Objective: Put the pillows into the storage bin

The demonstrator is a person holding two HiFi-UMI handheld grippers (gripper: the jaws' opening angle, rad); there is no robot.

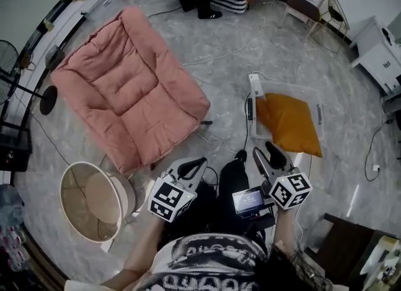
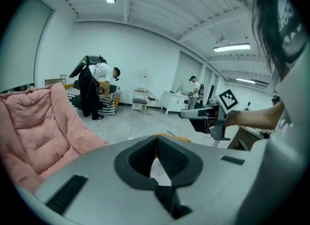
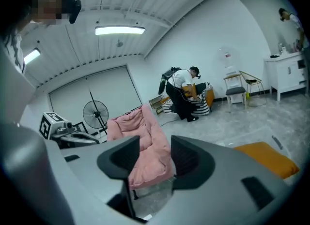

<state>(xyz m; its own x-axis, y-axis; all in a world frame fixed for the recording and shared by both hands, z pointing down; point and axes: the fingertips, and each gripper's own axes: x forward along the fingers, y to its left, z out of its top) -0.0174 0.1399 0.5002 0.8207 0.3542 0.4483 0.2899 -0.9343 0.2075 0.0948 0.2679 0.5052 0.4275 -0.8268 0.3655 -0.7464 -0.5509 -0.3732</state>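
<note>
**A:** Where is the pillow?

**B:** The orange pillow point(image 1: 288, 124) lies inside the clear storage bin point(image 1: 319, 113), right of centre in the head view. The bin stands on the grey marbled floor, and the pillow fills most of it.

**A:** And the two tongs?

**B:** Both are held low in the frame, close to the person's body and well apart from the bin. The left gripper point(image 2: 156, 139) has its jaws pressed together, tips touching, with nothing pinched. The right gripper point(image 3: 155, 144) has its jaws spread with a clear gap, and it is empty too.

**A:** What shows through that gap?

**B:** Only things further off. The big pink padded cushion point(image 3: 138, 122) shows there, across the floor.

**A:** Where is that cushion in the head view?

**B:** It takes up the upper left, lying open and flat, well apart from the bin. Below it, at the lower left, a round woven basket point(image 1: 94, 202) lies on its side.

**A:** Is anyone else around?

**B:** A second person point(image 2: 94, 91) in dark trousers bends over by a striped seat at the back wall. In the right gripper view a standing fan point(image 3: 95, 115) is at the left, behind the cushion. A white cable point(image 1: 232, 49) trails over the floor between the cushion and the bin.
</note>
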